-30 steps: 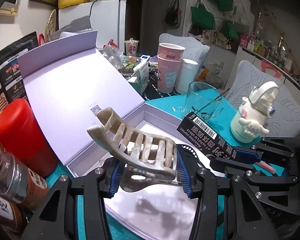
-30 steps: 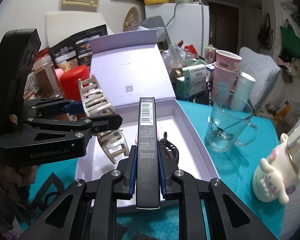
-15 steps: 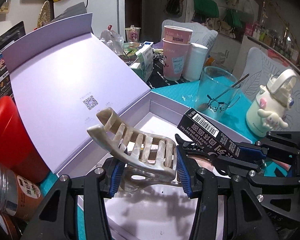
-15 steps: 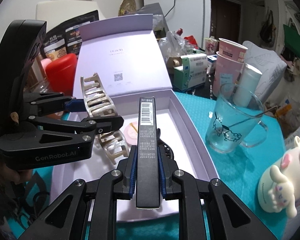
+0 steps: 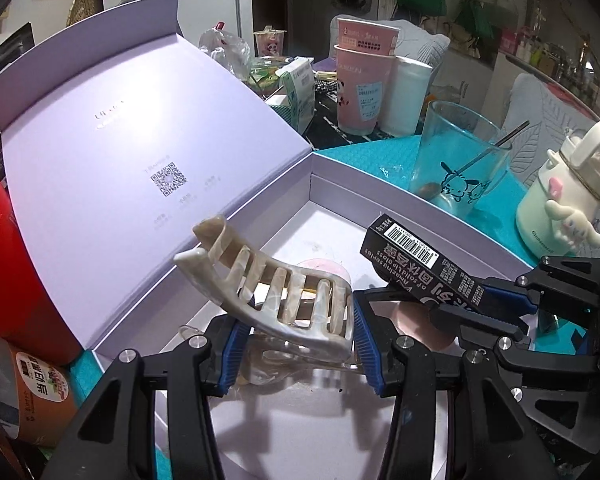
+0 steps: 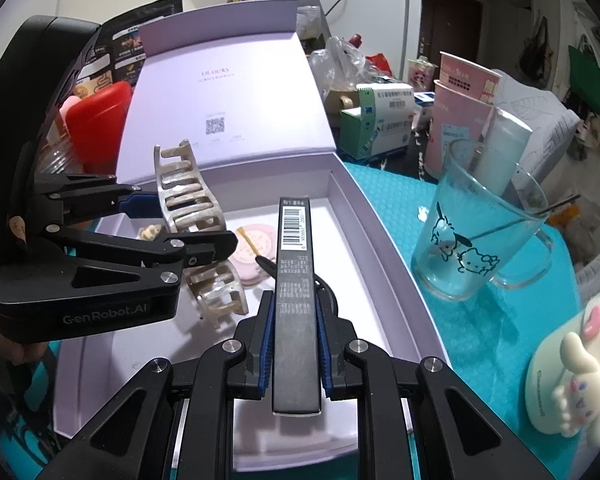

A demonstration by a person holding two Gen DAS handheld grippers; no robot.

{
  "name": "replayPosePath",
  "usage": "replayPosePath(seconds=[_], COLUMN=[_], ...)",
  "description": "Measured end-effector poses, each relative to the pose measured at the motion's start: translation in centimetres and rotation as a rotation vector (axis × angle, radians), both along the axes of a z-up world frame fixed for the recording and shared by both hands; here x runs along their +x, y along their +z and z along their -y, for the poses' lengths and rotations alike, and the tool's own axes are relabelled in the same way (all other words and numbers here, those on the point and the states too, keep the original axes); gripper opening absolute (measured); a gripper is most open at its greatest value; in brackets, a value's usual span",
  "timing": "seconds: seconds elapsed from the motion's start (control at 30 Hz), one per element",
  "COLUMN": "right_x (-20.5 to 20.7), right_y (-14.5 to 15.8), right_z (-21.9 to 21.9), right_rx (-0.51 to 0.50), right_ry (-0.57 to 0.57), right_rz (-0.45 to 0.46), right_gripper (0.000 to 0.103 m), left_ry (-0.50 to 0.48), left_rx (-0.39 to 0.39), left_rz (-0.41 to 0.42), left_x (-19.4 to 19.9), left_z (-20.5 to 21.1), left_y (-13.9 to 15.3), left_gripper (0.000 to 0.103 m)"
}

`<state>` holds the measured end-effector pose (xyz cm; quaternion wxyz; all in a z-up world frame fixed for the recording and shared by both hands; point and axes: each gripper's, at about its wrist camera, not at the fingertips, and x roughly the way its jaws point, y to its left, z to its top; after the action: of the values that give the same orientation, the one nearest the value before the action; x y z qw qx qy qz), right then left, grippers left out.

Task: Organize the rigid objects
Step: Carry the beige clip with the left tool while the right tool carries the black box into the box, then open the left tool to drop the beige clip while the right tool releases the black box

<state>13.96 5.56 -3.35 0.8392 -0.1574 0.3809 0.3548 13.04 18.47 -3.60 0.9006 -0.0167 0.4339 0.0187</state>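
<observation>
My left gripper point(image 5: 296, 344) is shut on a cream marbled hair claw clip point(image 5: 276, 288), held just above the floor of the open lilac box point(image 5: 380, 188). The clip also shows in the right wrist view point(image 6: 188, 196), with the left gripper point(image 6: 172, 228) around it. My right gripper point(image 6: 294, 344) is shut on a long black lip-product box point(image 6: 294, 280) with a barcode, held over the lilac box point(image 6: 384, 248). The same black box point(image 5: 424, 264) and right gripper point(image 5: 500, 308) show in the left wrist view. A pink round compact point(image 6: 256, 248) lies inside the box.
A glass mug with cartoon prints point(image 6: 476, 240) and a white character bottle point(image 6: 572, 380) stand on the teal mat to the right. Pink paper cups point(image 5: 364, 80) stand behind. A red canister point(image 5: 8, 272) and a spice jar point(image 5: 20, 392) stand left of the box.
Both grippers have moved forward and lower over the lilac box, each still holding its object. The pink compact inside the box has come into view.
</observation>
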Motion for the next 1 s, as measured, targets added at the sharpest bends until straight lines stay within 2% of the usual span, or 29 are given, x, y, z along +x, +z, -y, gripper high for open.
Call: replayPosePath(seconds=[0.43,0.63,0.87,1.0], right_x=[0.0,0.0,-0.5,-1.1], right_y=[0.0,0.3,1.2,1.8], right_z=[-0.3,0.2,1.6,2.1], right_rx=[-0.018,-0.022,-0.009,-0.01], right_ry=[-0.001,-0.021,-0.055,-0.065], right_rz=[0.017,0.006,0.003,0.018], right_gripper=[0.02,0.034,0.037,0.037], left_ry=[0.042,0.062,0.085,0.091], left_rx=[0.021,0.031,0.023,0.033], left_rz=[-0.07,-0.082,-0.104,-0.09], left_x=[0.9,0.8,0.7,0.3], left_z=[0.2,0.4,0.2,0.3], left_y=[-0.6,-0.5,-0.4,0.1], left_gripper=[0.048,0.048,0.049,0.052])
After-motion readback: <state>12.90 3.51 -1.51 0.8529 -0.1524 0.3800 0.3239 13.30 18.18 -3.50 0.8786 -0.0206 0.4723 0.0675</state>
